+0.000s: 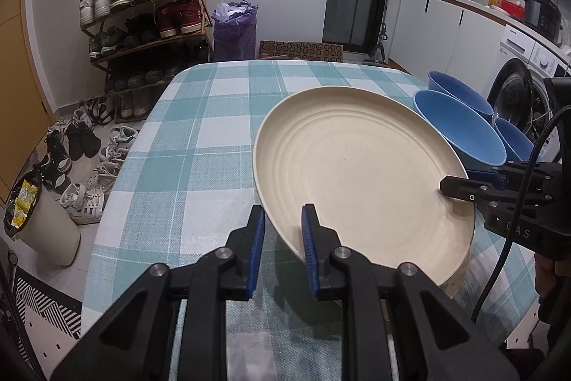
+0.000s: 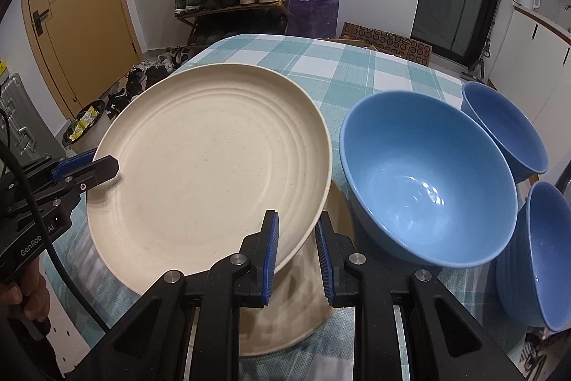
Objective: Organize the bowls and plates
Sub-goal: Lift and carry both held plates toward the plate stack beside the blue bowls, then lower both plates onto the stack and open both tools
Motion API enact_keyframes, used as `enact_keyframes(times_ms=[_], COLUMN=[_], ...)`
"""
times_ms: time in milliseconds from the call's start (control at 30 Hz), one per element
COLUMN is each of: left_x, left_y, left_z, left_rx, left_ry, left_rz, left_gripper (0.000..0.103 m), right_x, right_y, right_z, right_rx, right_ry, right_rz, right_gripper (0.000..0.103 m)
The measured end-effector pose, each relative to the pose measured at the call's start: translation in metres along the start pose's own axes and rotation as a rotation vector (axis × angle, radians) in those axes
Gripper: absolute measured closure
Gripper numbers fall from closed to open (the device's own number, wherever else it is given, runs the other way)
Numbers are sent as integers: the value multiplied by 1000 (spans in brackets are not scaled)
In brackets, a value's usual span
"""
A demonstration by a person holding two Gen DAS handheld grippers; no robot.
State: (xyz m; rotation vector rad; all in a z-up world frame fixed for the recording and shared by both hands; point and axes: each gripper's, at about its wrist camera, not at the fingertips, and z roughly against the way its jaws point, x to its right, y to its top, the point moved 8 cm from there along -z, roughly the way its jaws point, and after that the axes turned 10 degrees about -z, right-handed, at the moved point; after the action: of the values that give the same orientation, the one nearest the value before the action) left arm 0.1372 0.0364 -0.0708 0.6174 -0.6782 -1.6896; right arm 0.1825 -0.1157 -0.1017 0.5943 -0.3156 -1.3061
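Observation:
A cream ridged plate (image 1: 360,174) (image 2: 210,166) hangs tilted over the checked table, held at two opposite edges. My left gripper (image 1: 283,213) (image 2: 107,166) is shut on its near-left rim. My right gripper (image 2: 298,220) (image 1: 453,188) is shut on the opposite rim. Directly under it lies a second cream plate (image 2: 285,313) (image 1: 458,277), mostly hidden. Three blue bowls stand to the right on the table: a large one (image 2: 428,181) (image 1: 460,131), one behind it (image 2: 503,127) (image 1: 456,91) and one nearer the right edge (image 2: 546,256) (image 1: 514,138).
The table (image 1: 200,145) wears a teal and white checked cloth. Past its far edge stand a shoe rack (image 1: 142,6), a purple bag (image 1: 235,27) and a flattened cardboard box (image 1: 299,50). A bin (image 1: 35,216) and loose shoes sit on the floor at left; a washing machine (image 1: 517,88) at right.

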Motion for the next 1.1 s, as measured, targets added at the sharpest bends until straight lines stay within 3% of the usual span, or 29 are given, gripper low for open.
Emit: enact_keyframes(times_ms=[1100], left_x=[21], left_y=[-22], left_z=[-21], left_rx=[-78], left_ry=[-26], left_rz=[-49], left_gripper=[84], right_x=[16], right_y=[-29], right_z=[-8], right_rx=[-48], right_ry=[-25], right_rz=[-31], right_gripper=[82])
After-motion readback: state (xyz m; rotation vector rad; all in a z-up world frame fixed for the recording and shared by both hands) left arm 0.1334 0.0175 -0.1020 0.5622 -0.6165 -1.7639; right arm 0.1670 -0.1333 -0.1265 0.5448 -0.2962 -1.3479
